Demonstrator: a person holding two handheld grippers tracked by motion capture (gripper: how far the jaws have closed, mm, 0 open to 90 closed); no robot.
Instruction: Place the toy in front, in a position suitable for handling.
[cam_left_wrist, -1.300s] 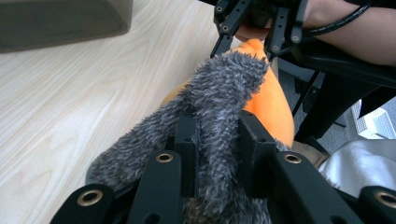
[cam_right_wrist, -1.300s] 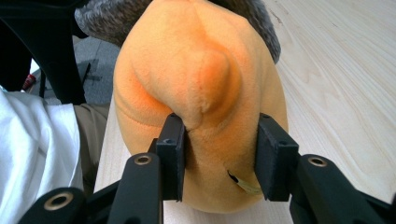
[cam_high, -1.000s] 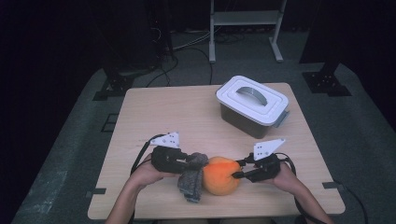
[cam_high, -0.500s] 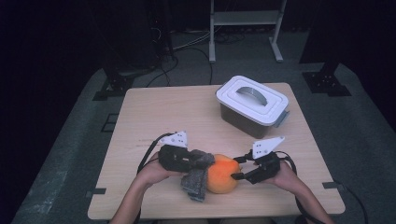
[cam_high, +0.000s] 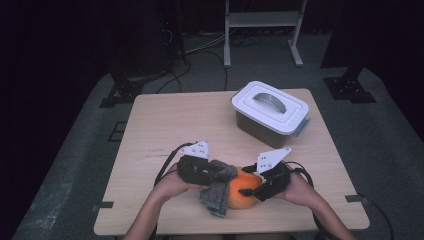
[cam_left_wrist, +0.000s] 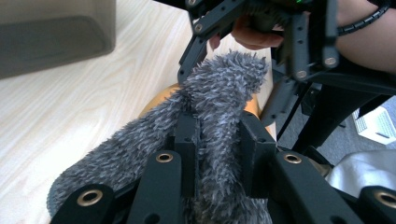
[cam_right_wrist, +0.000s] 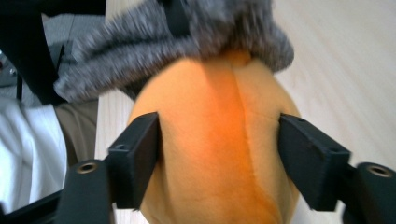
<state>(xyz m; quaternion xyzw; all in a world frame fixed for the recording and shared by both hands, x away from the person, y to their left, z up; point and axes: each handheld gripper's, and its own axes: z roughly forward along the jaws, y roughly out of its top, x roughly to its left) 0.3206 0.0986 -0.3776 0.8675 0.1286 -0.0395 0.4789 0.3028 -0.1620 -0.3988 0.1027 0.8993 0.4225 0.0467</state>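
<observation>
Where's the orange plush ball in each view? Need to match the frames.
High view: orange plush ball at the table's near edge, between the grippers.
Left gripper view: an orange sliver behind the grey fuzzy cloth.
Right gripper view: centre, between that gripper's jaws.
Shared landmark: the grey fuzzy cloth draped on it.

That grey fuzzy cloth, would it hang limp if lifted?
Probably limp: the grey fuzzy cloth drapes over the orange ball and bunches between the left gripper's jaws. Its shaggy pile suggests it's light and unlikely to slip.
</observation>
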